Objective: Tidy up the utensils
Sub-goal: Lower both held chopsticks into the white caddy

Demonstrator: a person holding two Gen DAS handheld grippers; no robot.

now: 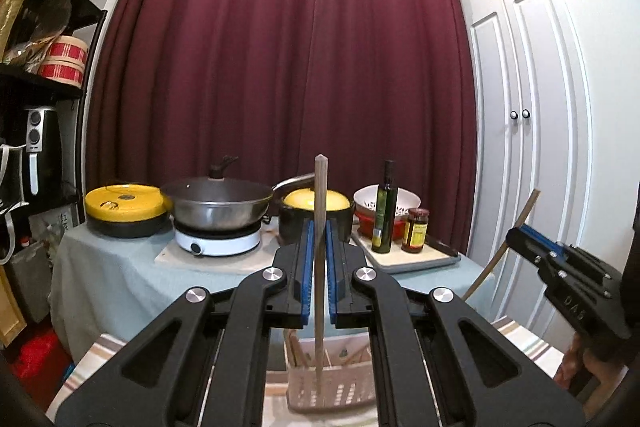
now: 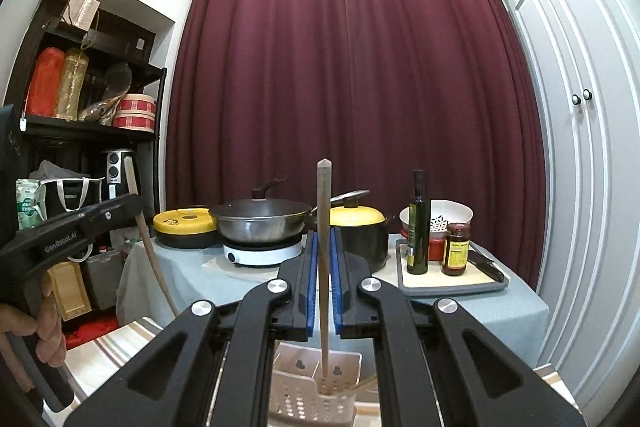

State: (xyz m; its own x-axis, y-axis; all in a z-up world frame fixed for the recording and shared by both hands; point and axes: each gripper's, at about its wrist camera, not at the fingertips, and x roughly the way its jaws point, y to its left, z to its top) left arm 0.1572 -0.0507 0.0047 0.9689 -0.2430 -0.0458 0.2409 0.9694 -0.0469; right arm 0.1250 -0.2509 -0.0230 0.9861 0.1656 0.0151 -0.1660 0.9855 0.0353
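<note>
Both grippers, the left gripper and right gripper, are black, with blue ribbed pads, round silver screws, and white "GenRoboLAI"-style lettering.

Occlusions and cut-offs, both wrist views

My own linkages hide most of the utensil basket; its compartments' contents I can't tell. The label on the jar is too small to read. The right hand is cropped at the frame edge (left hand too).
</note>
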